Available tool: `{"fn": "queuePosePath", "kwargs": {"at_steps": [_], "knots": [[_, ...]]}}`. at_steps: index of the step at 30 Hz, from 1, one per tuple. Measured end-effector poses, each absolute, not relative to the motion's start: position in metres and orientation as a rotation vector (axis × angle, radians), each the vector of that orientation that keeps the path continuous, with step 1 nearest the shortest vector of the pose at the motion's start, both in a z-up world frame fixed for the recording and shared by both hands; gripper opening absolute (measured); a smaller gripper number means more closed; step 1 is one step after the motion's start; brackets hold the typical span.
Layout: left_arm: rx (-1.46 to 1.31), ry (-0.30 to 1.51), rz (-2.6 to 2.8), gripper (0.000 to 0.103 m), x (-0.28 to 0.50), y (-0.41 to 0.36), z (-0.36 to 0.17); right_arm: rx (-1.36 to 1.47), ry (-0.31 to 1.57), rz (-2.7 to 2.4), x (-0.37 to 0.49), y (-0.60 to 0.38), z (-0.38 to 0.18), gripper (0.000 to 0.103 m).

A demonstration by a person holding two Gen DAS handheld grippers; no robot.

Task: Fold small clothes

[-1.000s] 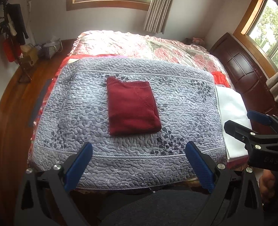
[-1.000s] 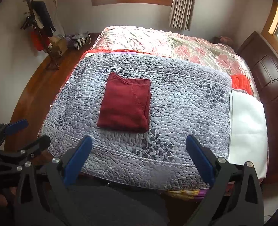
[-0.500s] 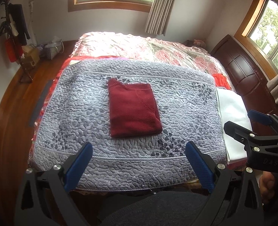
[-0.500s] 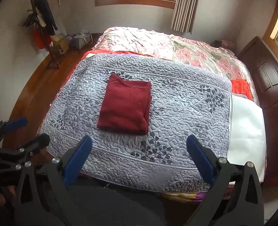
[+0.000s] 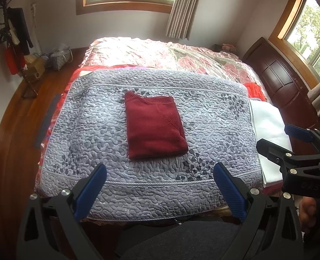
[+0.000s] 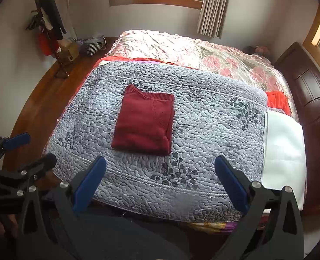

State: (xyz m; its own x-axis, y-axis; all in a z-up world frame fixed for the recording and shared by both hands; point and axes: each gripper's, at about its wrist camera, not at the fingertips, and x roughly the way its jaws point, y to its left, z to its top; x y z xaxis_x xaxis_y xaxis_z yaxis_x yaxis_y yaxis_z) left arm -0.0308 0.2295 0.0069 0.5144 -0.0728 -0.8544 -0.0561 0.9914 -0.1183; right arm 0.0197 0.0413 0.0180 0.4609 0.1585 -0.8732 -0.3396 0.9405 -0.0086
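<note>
Left gripper [image 5: 160, 186] at 6 o'clock in left-wrist view: jaws spread wide, nothing between the blue pads [image 5: 90, 192]. Hangs short of the grey quilt [image 5: 99, 130], no contact. Red knit sweater [image 5: 154, 127] dead centre on quilt, already a squared multi-layer packet, ribbed edge toward 12 o'clock. Looks soft, light, floppy, grippy knit; likely to sag and unfold if lifted by one corner. Best pinched through all layers at the near corners, 5 and 7 o'clock of the packet. Right gripper [image 6: 160, 184]: also wide apart, empty, clear of cloth. White sheet [image 6: 283, 147] at 3 o'clock. Hidden: sleeves tucked inside, layer count probably three or four, not countable. Underside unseen.
</note>
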Motion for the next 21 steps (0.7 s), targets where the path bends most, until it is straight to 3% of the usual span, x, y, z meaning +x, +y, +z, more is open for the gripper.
{"fn": "queuePosePath", "kwargs": {"at_steps": [21], "knots": [[-0.132, 1.032, -0.018, 0.099, -0.0225, 0.2289, 0.0061, -0.204, 1.039, 0.300, 0.0283, 0.0436, 0.0148, 0.100]]}}
